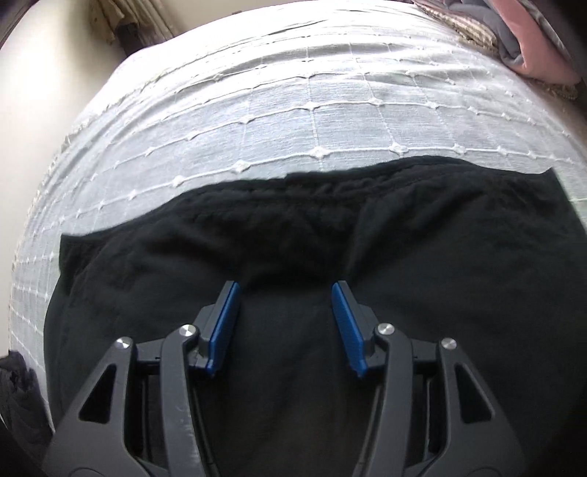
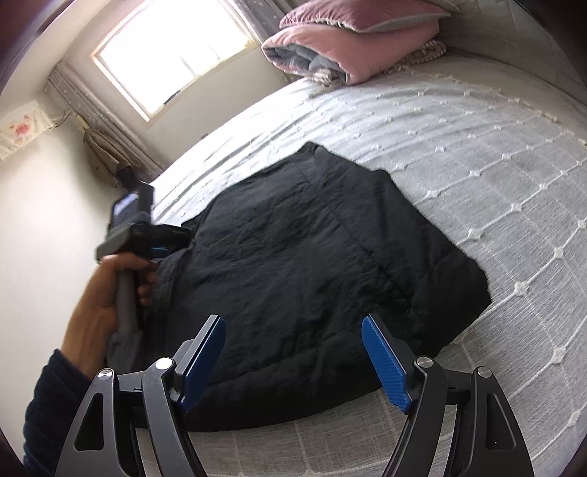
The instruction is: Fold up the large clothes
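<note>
A black garment (image 2: 312,249) lies folded into a rough rectangle on the white bedspread (image 2: 495,176). It also fills the lower half of the left wrist view (image 1: 293,238). My left gripper (image 1: 286,286) is open and empty, low over the garment's middle. In the right wrist view the left gripper (image 2: 161,242) sits at the garment's left edge, held by a hand. My right gripper (image 2: 293,323) is open and empty, above the garment's near edge.
The bedspread (image 1: 293,110) has a raised grid pattern. A folded pink and grey quilt (image 2: 348,40) lies at the head of the bed, also at the top right of the left wrist view (image 1: 532,33). A window (image 2: 176,47) and curtains (image 2: 110,146) stand beyond the bed's left side.
</note>
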Demonstrator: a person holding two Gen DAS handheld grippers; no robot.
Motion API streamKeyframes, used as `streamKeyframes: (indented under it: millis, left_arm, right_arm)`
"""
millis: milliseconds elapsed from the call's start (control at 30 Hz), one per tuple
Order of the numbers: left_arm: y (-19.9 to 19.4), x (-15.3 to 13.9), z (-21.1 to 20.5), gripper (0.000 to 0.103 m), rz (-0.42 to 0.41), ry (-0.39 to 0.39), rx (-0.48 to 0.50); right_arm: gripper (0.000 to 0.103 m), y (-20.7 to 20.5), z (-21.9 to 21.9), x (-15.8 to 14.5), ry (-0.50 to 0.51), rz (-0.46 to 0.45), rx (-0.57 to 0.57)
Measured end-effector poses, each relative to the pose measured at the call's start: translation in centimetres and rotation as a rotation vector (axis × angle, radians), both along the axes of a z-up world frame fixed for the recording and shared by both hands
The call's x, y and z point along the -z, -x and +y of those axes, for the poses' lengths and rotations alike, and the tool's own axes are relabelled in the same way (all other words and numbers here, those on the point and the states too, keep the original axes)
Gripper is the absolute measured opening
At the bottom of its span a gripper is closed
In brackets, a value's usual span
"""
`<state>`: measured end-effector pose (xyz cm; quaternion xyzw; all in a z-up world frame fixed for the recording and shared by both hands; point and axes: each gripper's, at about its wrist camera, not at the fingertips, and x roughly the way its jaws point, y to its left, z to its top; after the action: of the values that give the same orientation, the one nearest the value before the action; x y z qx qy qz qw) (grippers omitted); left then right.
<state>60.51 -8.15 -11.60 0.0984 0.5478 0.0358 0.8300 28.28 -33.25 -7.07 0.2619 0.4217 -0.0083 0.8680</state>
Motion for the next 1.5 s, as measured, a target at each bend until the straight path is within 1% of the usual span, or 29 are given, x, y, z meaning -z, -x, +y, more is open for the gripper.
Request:
streamKeyframes:
  millis: [67, 100, 167, 233, 300, 367, 433, 467, 500, 533, 567, 600, 667, 733, 800, 833, 900, 967, 1000, 1033, 1067, 1100, 1167, 1267, 1367, 1500]
  left_arm:
    - [2.2, -1.6, 0.3, 0.054, -0.010, 0.041, 0.037]
    - [3.9, -2.6, 0.3, 0.054, -0.028, 0.056, 0.068]
    - [8.2, -4.3, 0.2, 0.055, -0.063, 0.052, 0.154]
    - [12.3, -5.4, -0.2, 0.055, -0.081, 0.053, 0.233]
    - [15.9, -6.0, 0.2, 0.058, -0.097, 0.070, 0.290]
    - [19.0, -5.6, 0.6, 0.058, -0.091, 0.066, 0.302]
    - [19.9, -4.0, 1.0, 0.058, -0.062, 0.066, 0.301]
    - [20.3, -2.1, 0.9, 0.059, -0.019, 0.042, 0.305]
    - [20.6, -1.4, 0.7, 0.061, -0.021, 0.030, 0.305]
    - [20.9, -0.7, 0.6, 0.066, -0.068, 0.016, 0.293]
    - [20.8, -0.5, 0.4, 0.071, -0.088, -0.004, 0.277]
    - [20.7, -0.7, 0.6, 0.071, -0.082, 0.007, 0.265]
    - [19.9, -1.0, 1.5, 0.070, -0.041, 0.077, 0.212]
    - [19.8, -1.2, 1.8, 0.070, -0.032, 0.104, 0.195]
    - [20.5, -2.0, 2.4, 0.066, -0.037, 0.111, 0.178]
    - [21.1, -2.6, 2.5, 0.066, -0.041, 0.115, 0.176]
    - [23.7, -3.4, 2.3, 0.066, -0.065, 0.130, 0.186]
    - [25.7, -3.9, 2.3, 0.066, -0.105, 0.099, 0.205]
    - [26.4, -3.6, 2.5, 0.066, -0.111, 0.074, 0.208]
    - [26.7, -2.9, 2.3, 0.066, -0.100, 0.050, 0.216]
    - [26.7, -1.6, 2.2, 0.066, -0.074, 0.045, 0.225]
    - [26.3, -0.8, 2.2, 0.067, -0.070, 0.049, 0.223]
    - [26.0, -0.1, 2.7, 0.071, -0.084, 0.069, 0.202]
    - [25.6, -0.8, 2.8, 0.070, -0.065, 0.080, 0.193]
    - [26.4, -1.9, 3.3, 0.069, -0.074, 0.099, 0.186]
    - [28.3, -2.2, 3.8, 0.069, -0.098, 0.060, 0.185]
  right_arm:
    - [0.078, -0.2, 0.2, 0.2, -0.009, 0.008, -0.007]
    - [0.078, -0.2, 0.2, 0.1, -0.010, 0.005, -0.011]
    - [0.078, -0.1, 0.3, -0.2, -0.013, -0.007, -0.013]
    - [0.078, 0.1, 0.3, -0.3, -0.019, -0.016, -0.011]
    - [0.078, 0.1, 0.1, -0.2, -0.021, -0.012, -0.003]
    - [0.078, 0.1, 0.0, 0.0, -0.025, -0.006, 0.007]
    - [0.078, 0.1, -0.2, 0.1, -0.032, -0.005, 0.011]
    - [0.078, 0.2, -0.2, 0.1, -0.033, -0.005, 0.013]
    - [0.078, 0.2, -0.2, 0.1, -0.035, -0.006, 0.013]
    - [0.078, 0.1, -0.2, 0.2, -0.035, -0.006, 0.012]
    - [0.078, 0.1, -0.1, 0.3, -0.034, -0.002, 0.010]
    - [0.078, 0.0, -0.1, 0.4, -0.033, 0.002, 0.009]
    - [0.078, 0.0, -0.1, 0.7, -0.032, 0.013, 0.009]
    - [0.078, 0.0, 0.0, 0.8, -0.032, 0.017, 0.008]
    - [0.078, 0.0, 0.0, 0.8, -0.036, 0.018, 0.010]
    - [0.078, 0.0, -0.1, 0.8, -0.039, 0.016, 0.011]
    - [0.078, 0.0, -0.2, 0.8, -0.042, 0.015, 0.015]
    - [0.078, 0.1, -0.4, 0.8, -0.050, 0.013, 0.022]
    - [0.078, 0.1, -0.4, 0.7, -0.055, 0.010, 0.023]
    - [0.078, 0.2, -0.4, 0.7, -0.057, 0.007, 0.022]
    - [0.078, 0.2, -0.4, 0.6, -0.058, 0.004, 0.021]
    - [0.078, 0.2, -0.4, 0.6, -0.058, 0.003, 0.022]
    - [0.078, 0.2, -0.4, 0.8, -0.060, 0.009, 0.022]
    - [0.078, 0.2, -0.6, 1.1, -0.063, 0.021, 0.029]
    - [0.078, 0.4, -1.0, 0.9, -0.075, 0.007, 0.044]
    - [0.078, 0.7, -1.7, 1.0, -0.093, 0.007, 0.062]
